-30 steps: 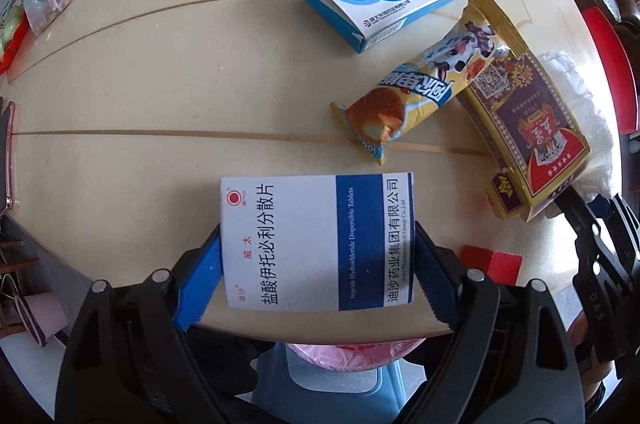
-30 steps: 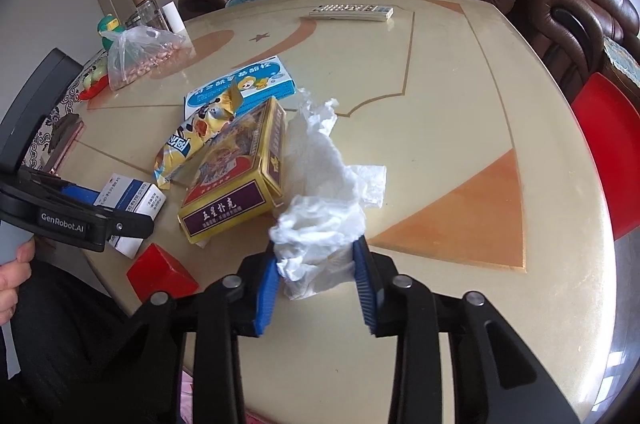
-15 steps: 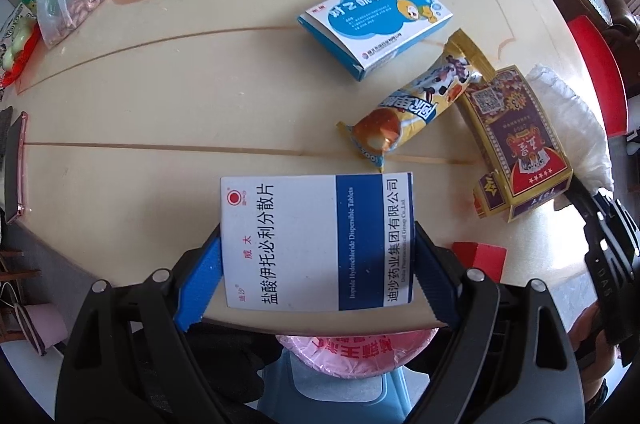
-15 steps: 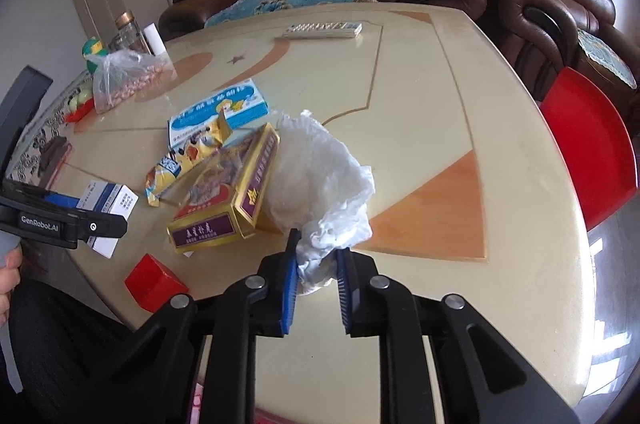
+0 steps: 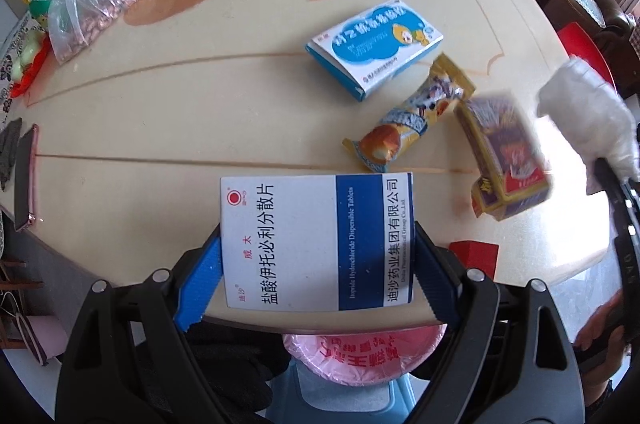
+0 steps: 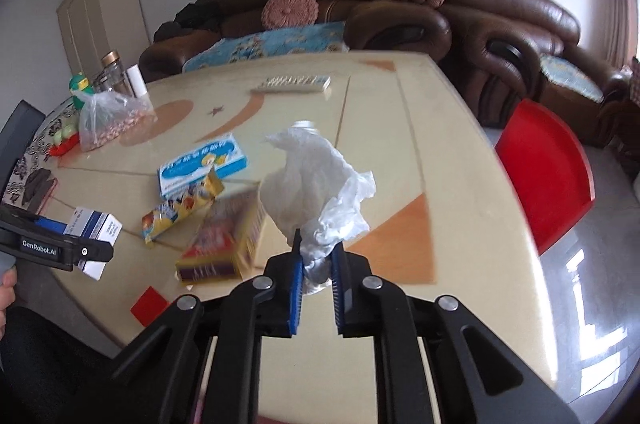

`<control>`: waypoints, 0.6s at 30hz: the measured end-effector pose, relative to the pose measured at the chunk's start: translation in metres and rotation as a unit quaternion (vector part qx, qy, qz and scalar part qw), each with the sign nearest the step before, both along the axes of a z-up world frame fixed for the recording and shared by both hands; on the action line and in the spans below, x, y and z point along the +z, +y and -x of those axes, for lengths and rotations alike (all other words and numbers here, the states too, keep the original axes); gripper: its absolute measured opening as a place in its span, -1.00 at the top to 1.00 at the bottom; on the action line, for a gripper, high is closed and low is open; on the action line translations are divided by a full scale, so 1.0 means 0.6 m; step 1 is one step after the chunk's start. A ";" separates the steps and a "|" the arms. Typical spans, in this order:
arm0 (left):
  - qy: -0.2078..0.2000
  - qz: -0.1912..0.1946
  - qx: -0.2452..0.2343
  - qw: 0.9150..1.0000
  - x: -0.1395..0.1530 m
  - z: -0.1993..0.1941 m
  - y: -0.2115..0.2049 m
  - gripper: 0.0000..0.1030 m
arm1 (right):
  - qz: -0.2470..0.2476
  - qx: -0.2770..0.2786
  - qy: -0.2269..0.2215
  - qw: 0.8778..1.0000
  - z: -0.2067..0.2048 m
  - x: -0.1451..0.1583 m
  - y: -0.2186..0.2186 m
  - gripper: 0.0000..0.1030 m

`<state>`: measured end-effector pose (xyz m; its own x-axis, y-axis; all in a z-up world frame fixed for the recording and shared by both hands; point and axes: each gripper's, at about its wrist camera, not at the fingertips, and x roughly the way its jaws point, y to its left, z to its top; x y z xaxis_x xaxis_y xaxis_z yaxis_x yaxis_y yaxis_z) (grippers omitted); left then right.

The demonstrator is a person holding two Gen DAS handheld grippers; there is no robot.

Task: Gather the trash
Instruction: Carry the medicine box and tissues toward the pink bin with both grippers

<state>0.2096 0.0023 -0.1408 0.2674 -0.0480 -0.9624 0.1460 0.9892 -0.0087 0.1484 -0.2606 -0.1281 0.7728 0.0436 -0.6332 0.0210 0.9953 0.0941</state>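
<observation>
The left hand-held gripper (image 5: pixel 318 264) clamps the white-and-blue medicine box (image 5: pixel 316 242) above a pink-lined bin (image 5: pixel 362 354) below it. The right hand-held gripper (image 6: pixel 316 260) pinches crumpled white tissue (image 6: pixel 316 180). Ahead on the bench (image 5: pixel 200 112) the snack wrapper (image 5: pixel 416 116), blue box (image 5: pixel 374 46) and card box (image 5: pixel 504 160) remain uncollected.

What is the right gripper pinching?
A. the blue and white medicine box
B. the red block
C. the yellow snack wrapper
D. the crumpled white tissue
D: in the right wrist view the right gripper has its blue pads shut on the bottom of the crumpled white tissue, which is lifted above the table.
</observation>
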 end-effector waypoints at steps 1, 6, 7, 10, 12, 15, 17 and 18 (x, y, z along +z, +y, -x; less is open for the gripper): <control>-0.005 0.000 -0.001 1.000 0.005 0.002 0.000 -0.64 | -0.001 -0.001 -0.005 1.000 0.003 0.007 0.000 0.76; -0.017 0.004 -0.009 1.000 0.022 0.005 0.004 -0.64 | -0.001 0.008 -0.014 1.000 0.013 0.030 0.017 0.76; -0.019 0.006 -0.011 1.000 0.027 0.008 0.005 -0.64 | 0.001 0.013 -0.014 1.000 0.014 0.033 0.024 0.76; -0.029 0.006 -0.015 0.999 0.040 0.018 0.007 -0.64 | 0.001 0.024 -0.012 1.000 0.024 0.040 0.044 0.76; -0.035 0.003 -0.017 0.999 0.047 0.022 0.008 -0.64 | 0.002 0.029 -0.011 1.000 0.033 0.043 0.056 0.76; -0.045 -0.001 -0.024 0.999 0.059 0.036 0.011 -0.64 | 0.004 0.032 -0.013 0.999 0.046 0.055 0.066 0.75; -0.049 0.001 -0.027 0.998 0.066 0.044 0.012 -0.64 | 0.003 0.031 -0.014 0.999 0.056 0.067 0.070 0.75; -0.051 0.003 -0.029 0.998 0.070 0.050 0.013 -0.64 | 0.003 0.031 -0.014 0.999 0.061 0.071 0.073 0.75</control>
